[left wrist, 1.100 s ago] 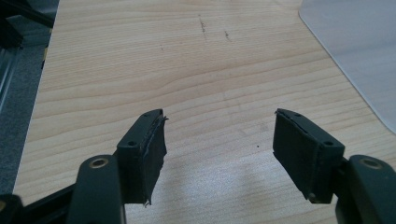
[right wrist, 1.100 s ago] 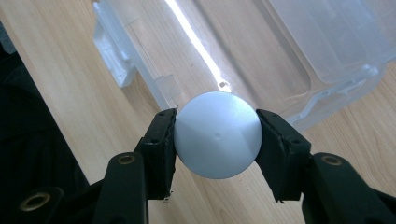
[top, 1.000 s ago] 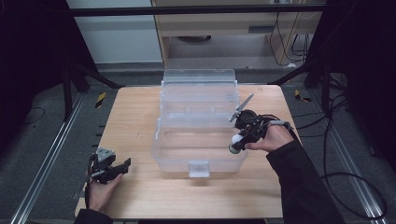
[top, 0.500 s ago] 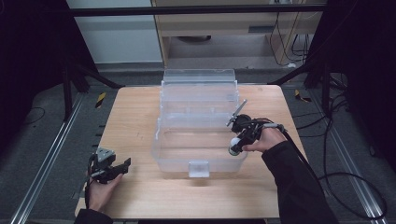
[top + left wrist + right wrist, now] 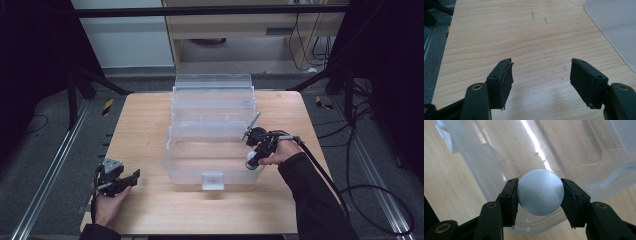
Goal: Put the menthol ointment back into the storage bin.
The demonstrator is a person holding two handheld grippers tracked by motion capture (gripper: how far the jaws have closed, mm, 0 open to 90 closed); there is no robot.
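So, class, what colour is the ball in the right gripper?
Pale blue ball; the right gripper view shows it best.

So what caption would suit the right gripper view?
Right gripper clamps a pale blue ball above the clear plastic bin.

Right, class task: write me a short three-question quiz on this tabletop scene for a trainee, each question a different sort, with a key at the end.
1. True or false: the left gripper has its jaws shut on the ball.
2. Multiple choice: the right gripper holds the pale ball over which spot? A) the bare wooden table B) the near right corner of the clear plastic bin C) the floor beside the table
3. Fill in: the left gripper rests near the table's front ______ corner.

Key
1. False: its jaws stand apart with nothing between them.
2. B
3. left
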